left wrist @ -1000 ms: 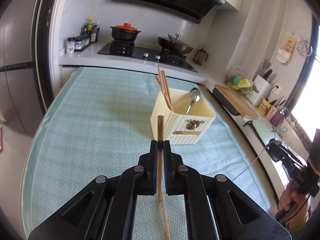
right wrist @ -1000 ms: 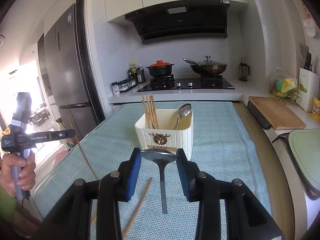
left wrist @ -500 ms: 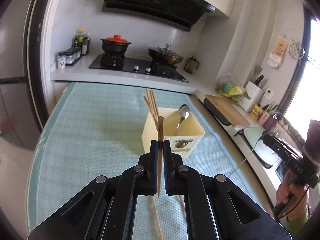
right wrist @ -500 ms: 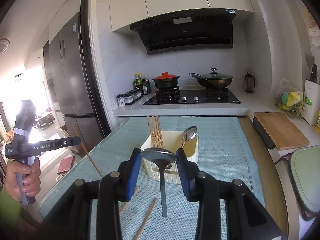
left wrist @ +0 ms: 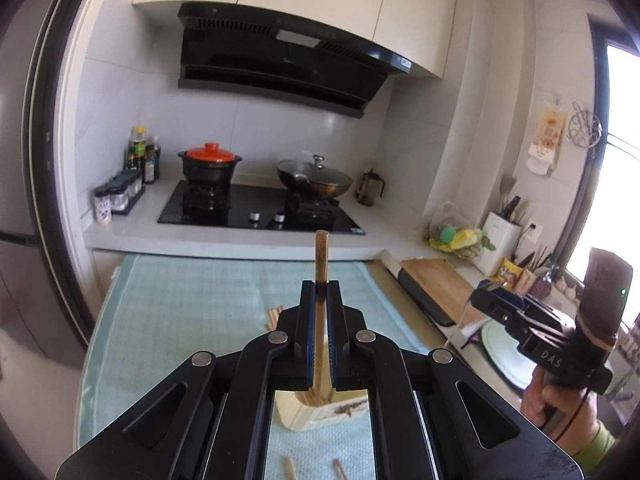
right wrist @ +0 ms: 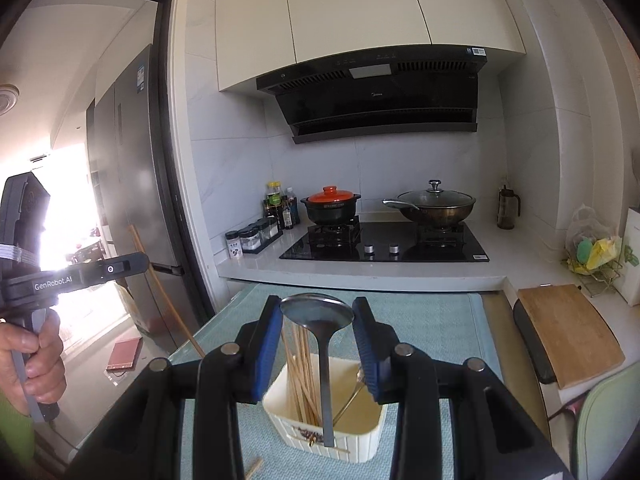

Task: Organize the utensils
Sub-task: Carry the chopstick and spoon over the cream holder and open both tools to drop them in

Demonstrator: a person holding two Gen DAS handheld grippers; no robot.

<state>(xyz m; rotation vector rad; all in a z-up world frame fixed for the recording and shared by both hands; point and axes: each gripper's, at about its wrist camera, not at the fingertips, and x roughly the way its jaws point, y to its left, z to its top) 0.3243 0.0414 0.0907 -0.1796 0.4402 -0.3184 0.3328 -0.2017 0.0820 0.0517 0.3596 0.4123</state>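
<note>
My left gripper [left wrist: 320, 286] is shut on a wooden chopstick [left wrist: 321, 256] that stands upright between its jaws, above the cream utensil holder [left wrist: 308, 418]. My right gripper [right wrist: 318, 308] has its blue pads shut on the bowl of a metal spoon [right wrist: 324, 376], and the handle hangs down over the holder [right wrist: 352, 450]. Inside the holder are several chopsticks [right wrist: 300, 376] and a second spoon [right wrist: 356, 386]. Loose chopsticks [left wrist: 289, 466] lie on the teal cloth [left wrist: 192, 312] in front. Each wrist view shows the other gripper at its edge, held in a hand.
Behind the table runs a counter with a stove, a red-lidded pot [right wrist: 331, 206] and a lidded wok [right wrist: 436, 204]. Spice jars [right wrist: 252, 238] stand to the left. A wooden cutting board [right wrist: 568, 332] lies to the right. A fridge [right wrist: 132, 200] fills the left side.
Both grippers have risen with their utensils and come closer to the holder, which now sits low in both views, beneath the jaws. Both grips are unchanged.
</note>
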